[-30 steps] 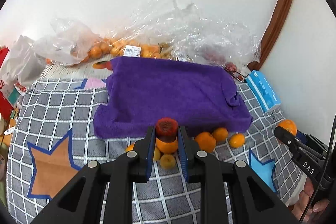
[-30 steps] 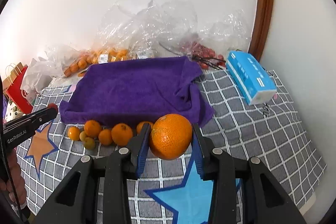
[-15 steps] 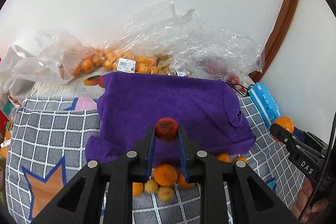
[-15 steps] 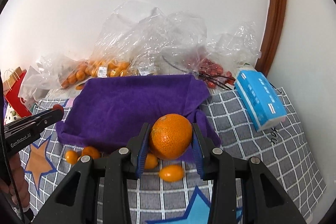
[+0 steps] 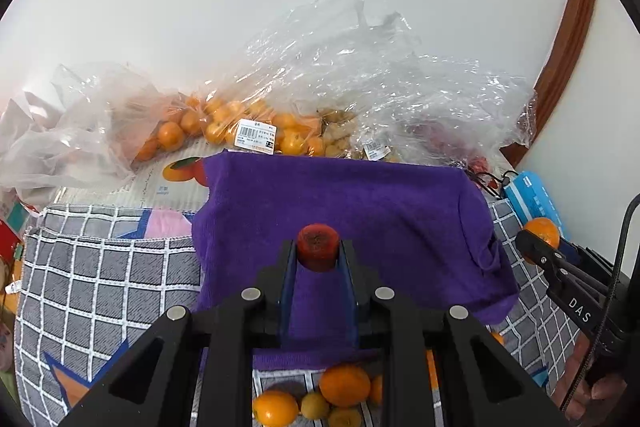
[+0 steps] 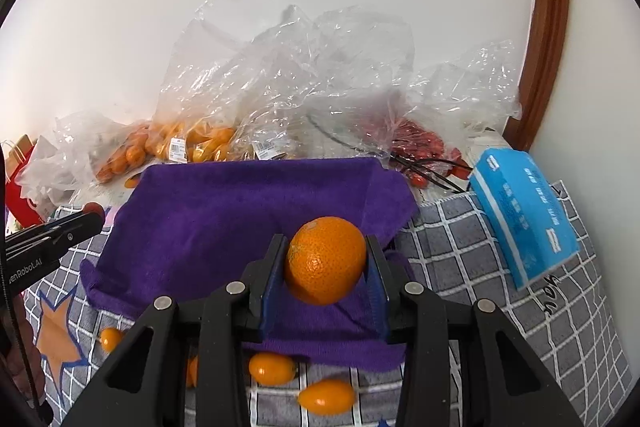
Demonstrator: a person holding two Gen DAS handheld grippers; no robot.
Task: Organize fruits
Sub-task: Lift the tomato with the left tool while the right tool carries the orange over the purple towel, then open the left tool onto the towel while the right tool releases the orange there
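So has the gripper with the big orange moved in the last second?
Yes. The right gripper, shut on the orange, has gone forward: the orange now hangs over the purple towel, not the checked cloth in front.

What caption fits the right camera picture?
Right claw holding an orange above the purple towel.

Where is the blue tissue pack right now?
In the right wrist view, the blue tissue pack lies at the right on the checked cloth, beside the purple towel.
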